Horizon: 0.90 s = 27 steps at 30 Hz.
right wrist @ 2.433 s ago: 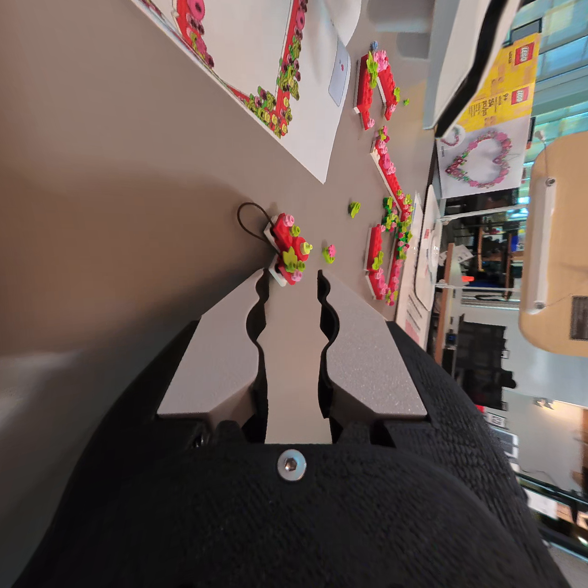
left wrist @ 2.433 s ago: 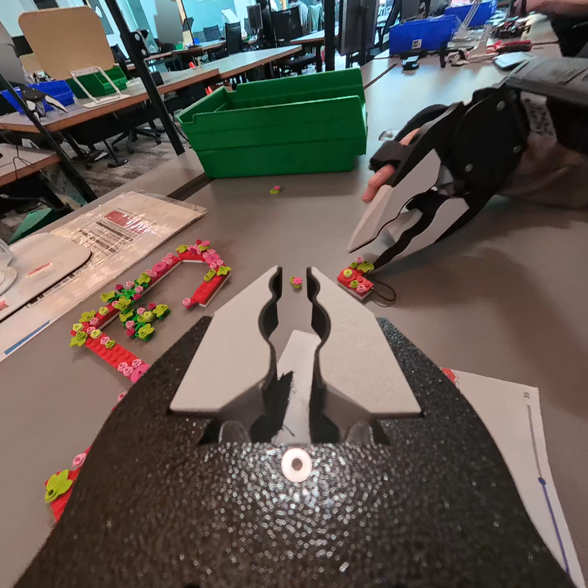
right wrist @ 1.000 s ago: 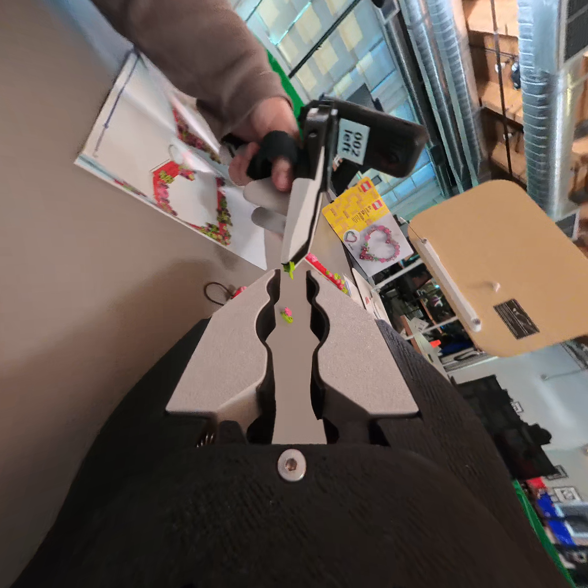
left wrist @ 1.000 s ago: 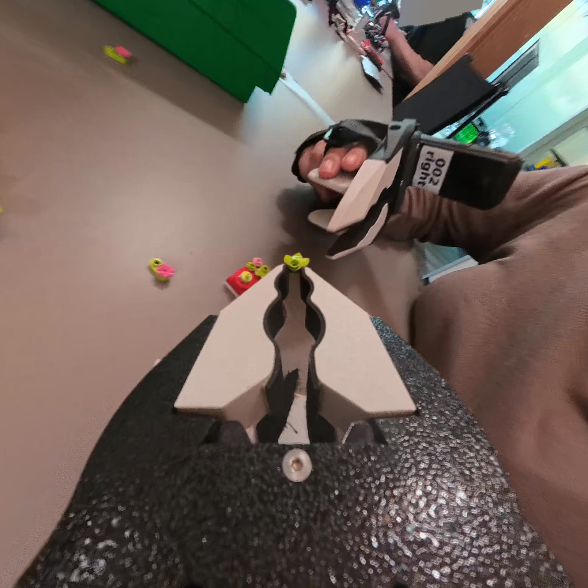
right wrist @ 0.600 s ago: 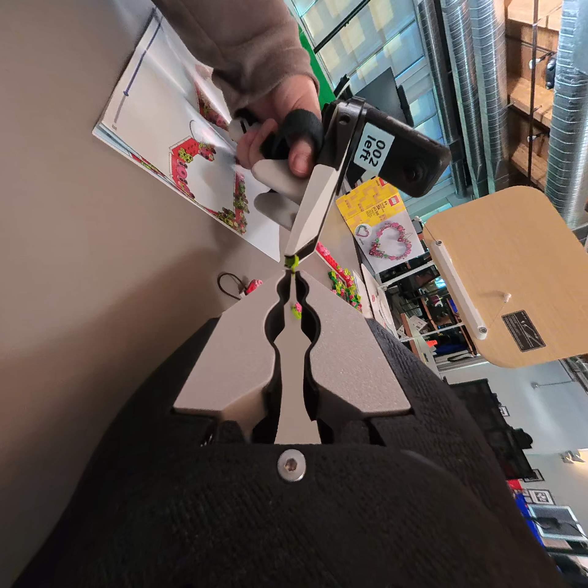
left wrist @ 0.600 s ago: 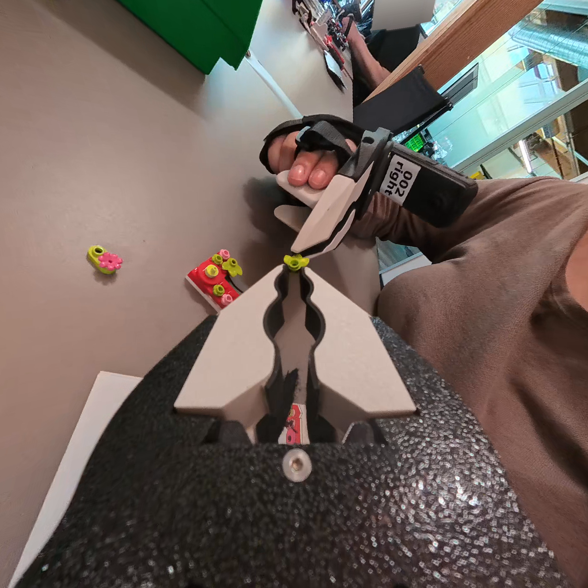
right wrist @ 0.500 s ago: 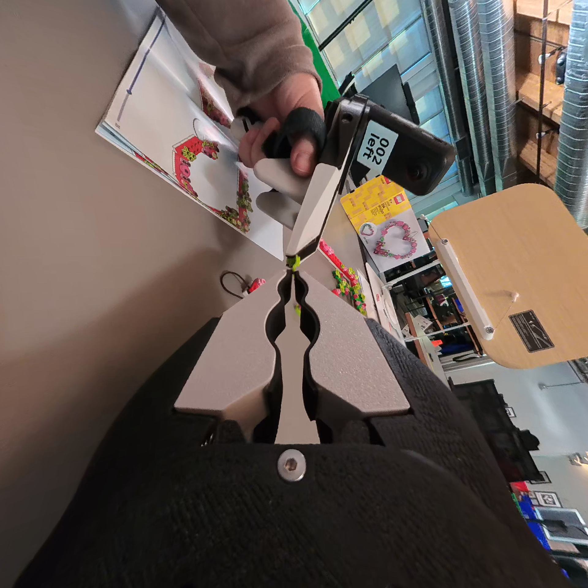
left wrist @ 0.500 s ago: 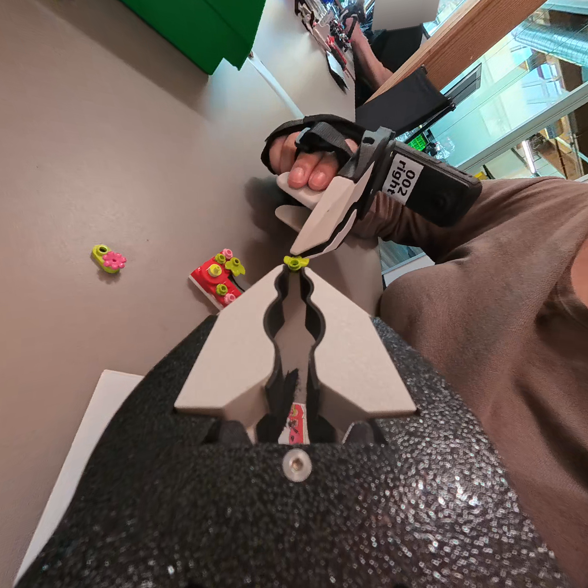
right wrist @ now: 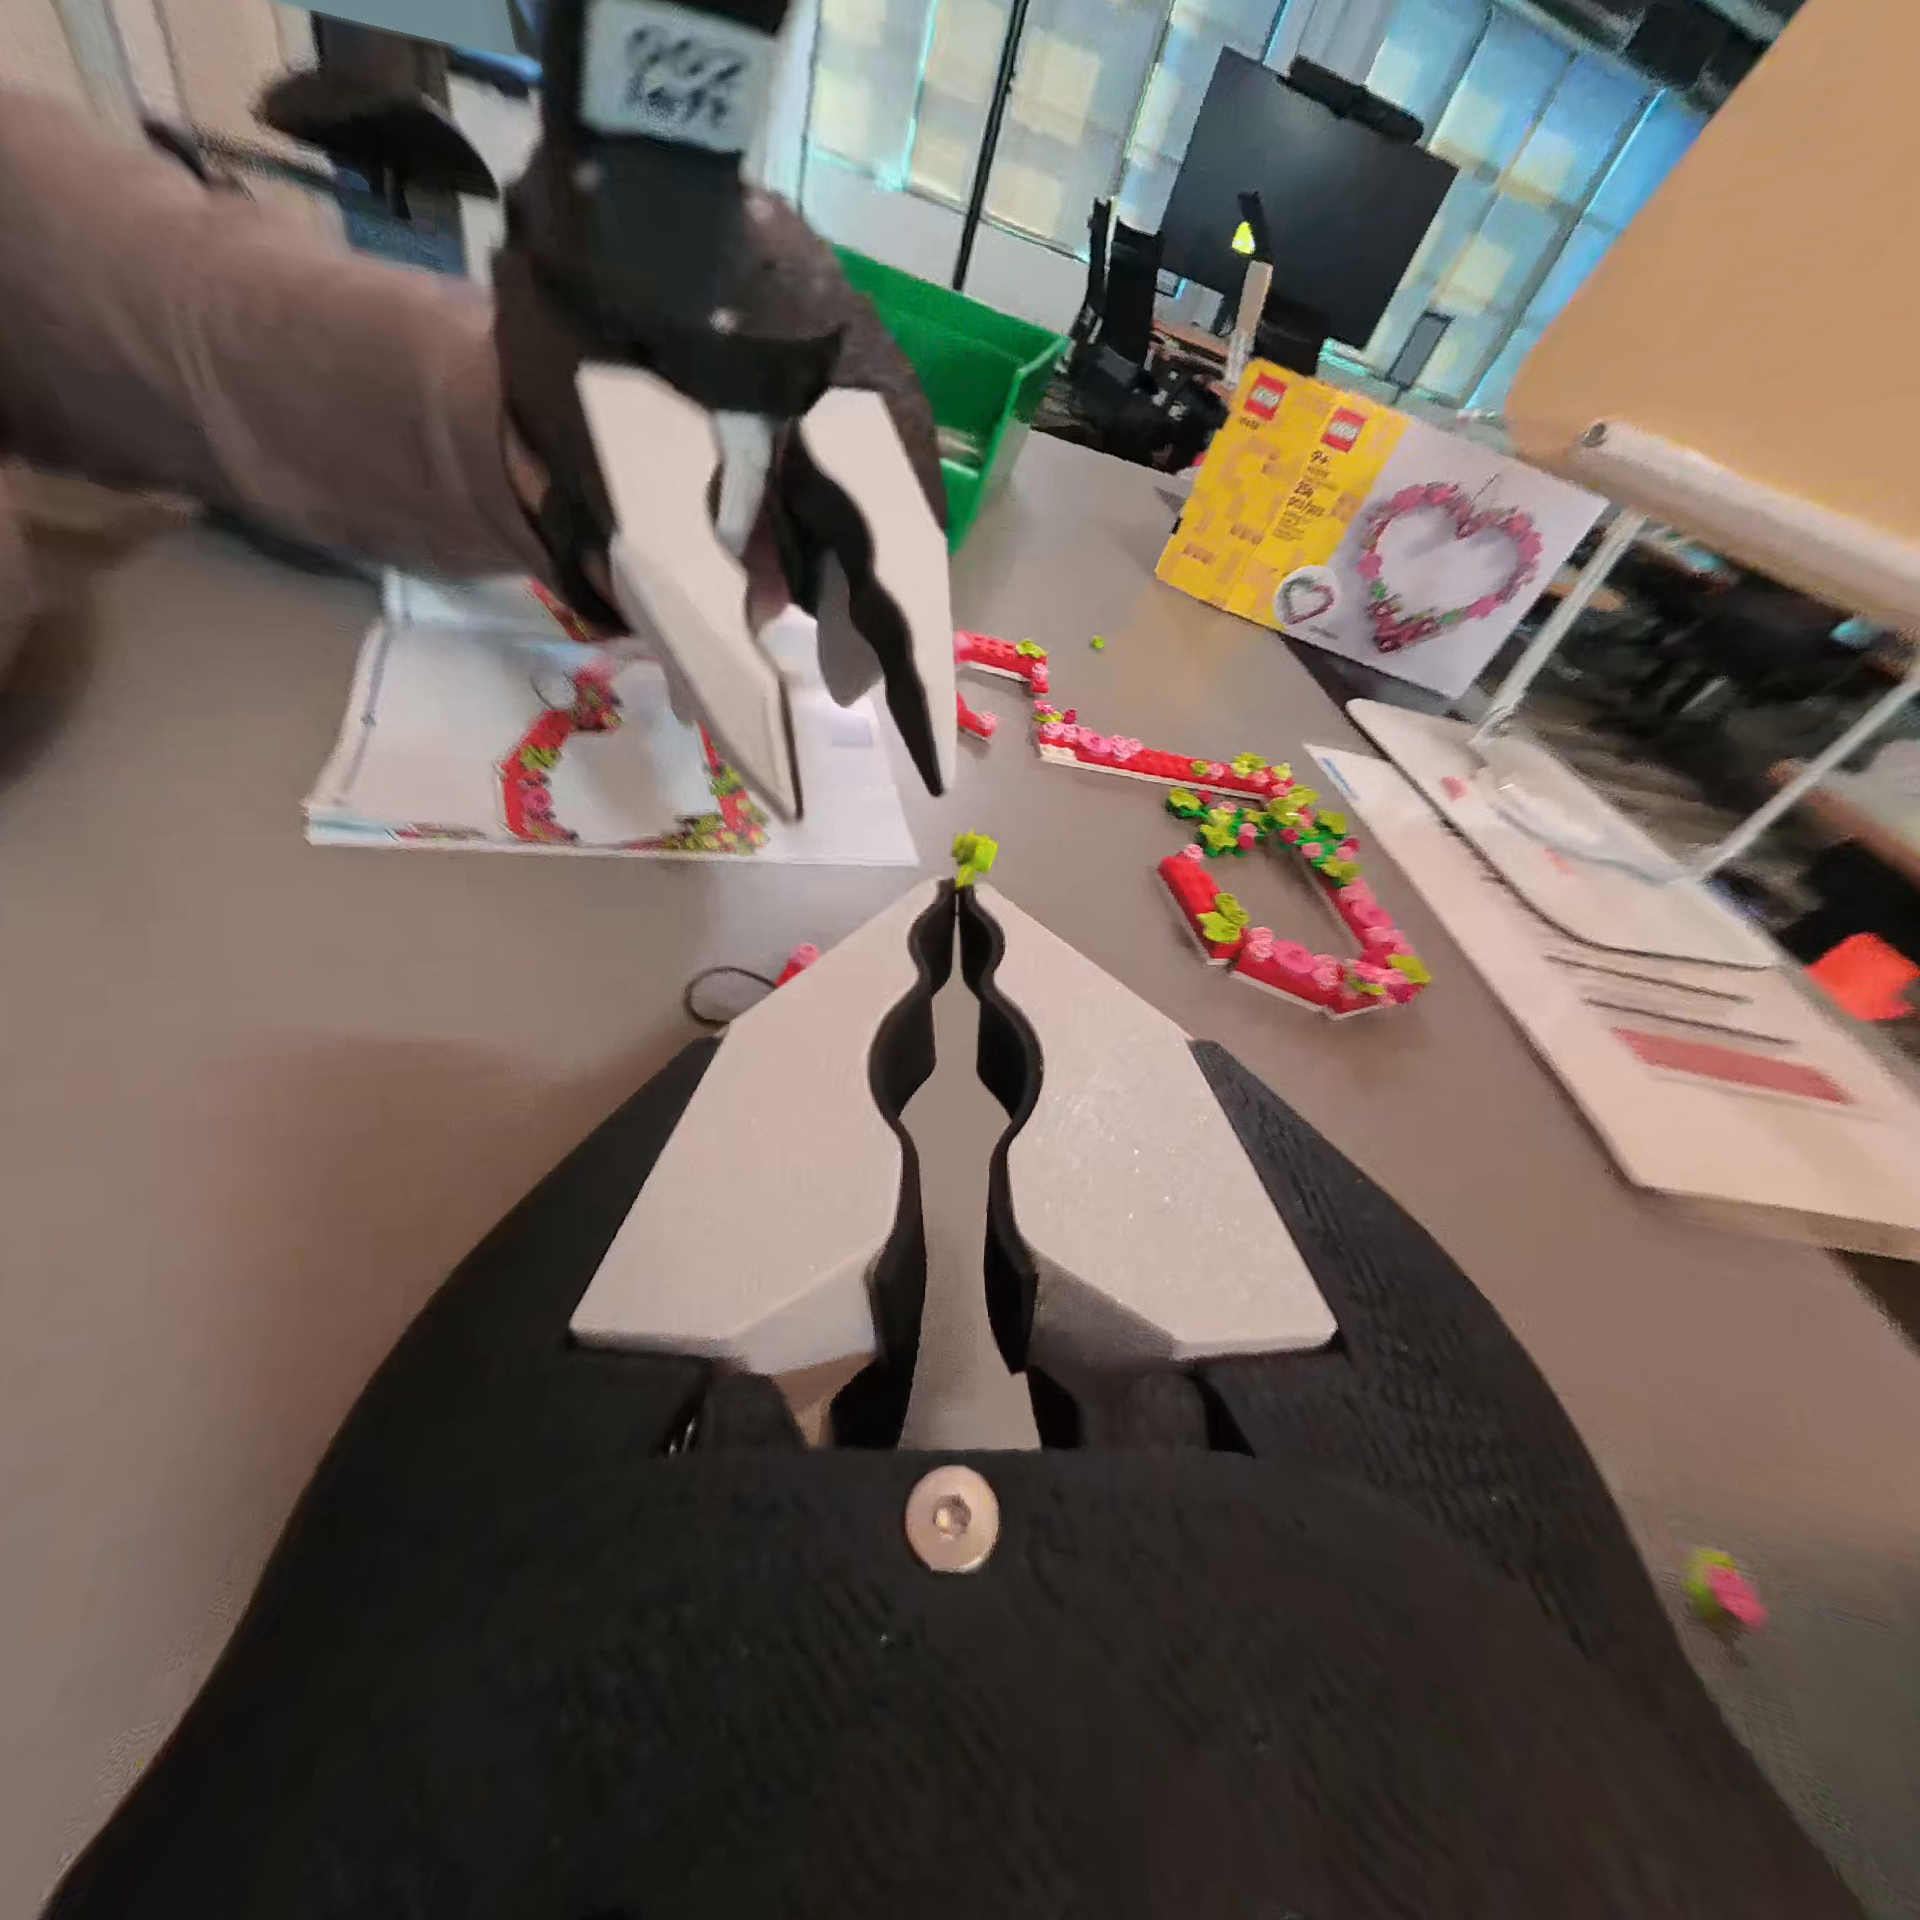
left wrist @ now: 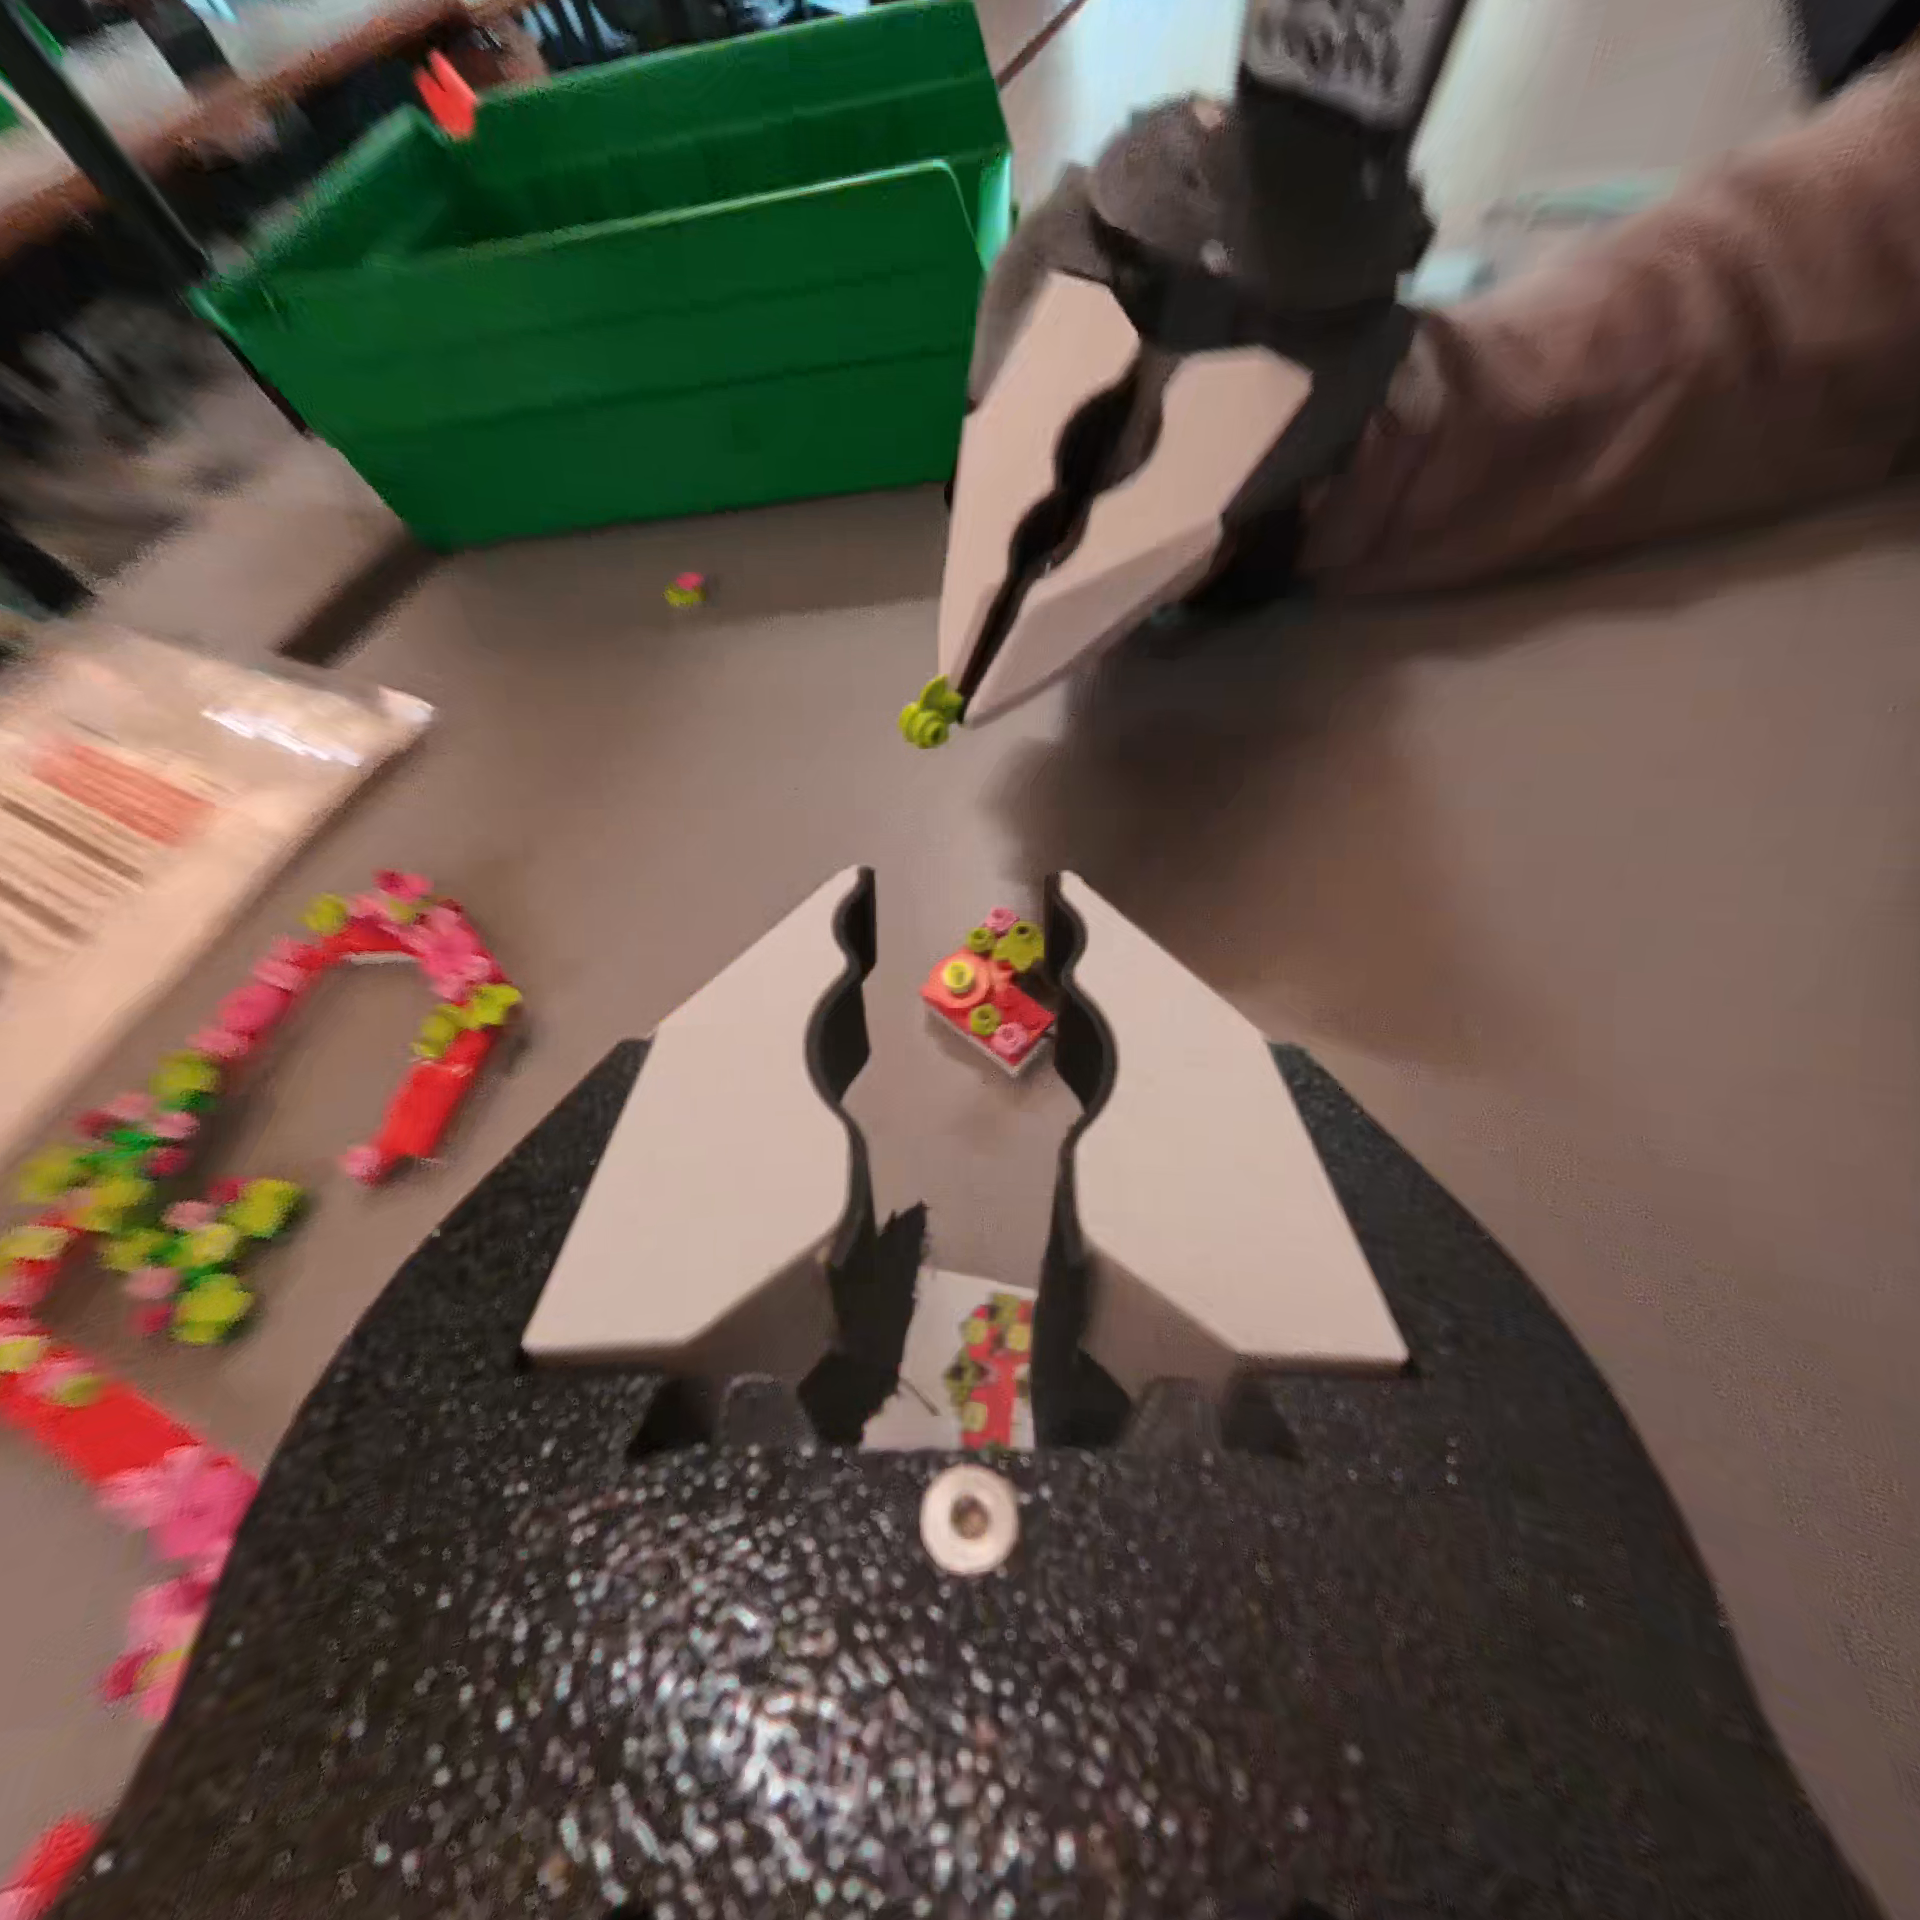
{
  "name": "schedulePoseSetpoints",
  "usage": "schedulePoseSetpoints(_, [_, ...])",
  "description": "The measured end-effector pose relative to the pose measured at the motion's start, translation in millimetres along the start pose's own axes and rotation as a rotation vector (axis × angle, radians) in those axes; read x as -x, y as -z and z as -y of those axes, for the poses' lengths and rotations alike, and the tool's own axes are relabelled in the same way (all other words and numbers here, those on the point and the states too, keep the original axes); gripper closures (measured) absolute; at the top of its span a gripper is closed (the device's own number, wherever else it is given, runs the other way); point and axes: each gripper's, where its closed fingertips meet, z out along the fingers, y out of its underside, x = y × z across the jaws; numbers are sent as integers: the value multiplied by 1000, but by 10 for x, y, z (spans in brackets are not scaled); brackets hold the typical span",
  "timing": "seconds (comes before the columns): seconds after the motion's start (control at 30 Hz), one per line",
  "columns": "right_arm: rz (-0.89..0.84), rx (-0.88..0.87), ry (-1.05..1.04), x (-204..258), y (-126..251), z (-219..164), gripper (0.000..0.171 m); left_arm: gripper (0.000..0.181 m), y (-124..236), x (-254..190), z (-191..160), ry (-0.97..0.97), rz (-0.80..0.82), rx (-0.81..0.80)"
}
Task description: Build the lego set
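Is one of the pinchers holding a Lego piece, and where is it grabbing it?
The right gripper pinches a tiny lime-green leaf piece by its edge, at the fingertips. The left gripper is open and holds nothing.

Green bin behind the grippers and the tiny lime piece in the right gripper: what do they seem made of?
Green storage bin: likely moulded plastic, smooth, with a soft sheen on its walls. Tiny lime leaf piece, pinched by the right gripper: probably glossy hard plastic; blur limits certainty.
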Motion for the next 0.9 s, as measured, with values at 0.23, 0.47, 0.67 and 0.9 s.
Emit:
schedulePoseSetpoints(0.23, [311,10,-469,258,-48,37,171,139,-77,-223,22,-459,156,8])
schedulePoseSetpoints(0.47, [458,34,-661,350,-1,4,171,146,-77,-198,21,-453,159,0])
schedulePoseSetpoints(0.67, [523,73,-660,472,6,-10,171,151,-112,-257,-8,-510,144,17])
schedulePoseSetpoints(0.9, [563,77,-676,525,20,2,171,160,-151,-299,-18,-624,166,33])
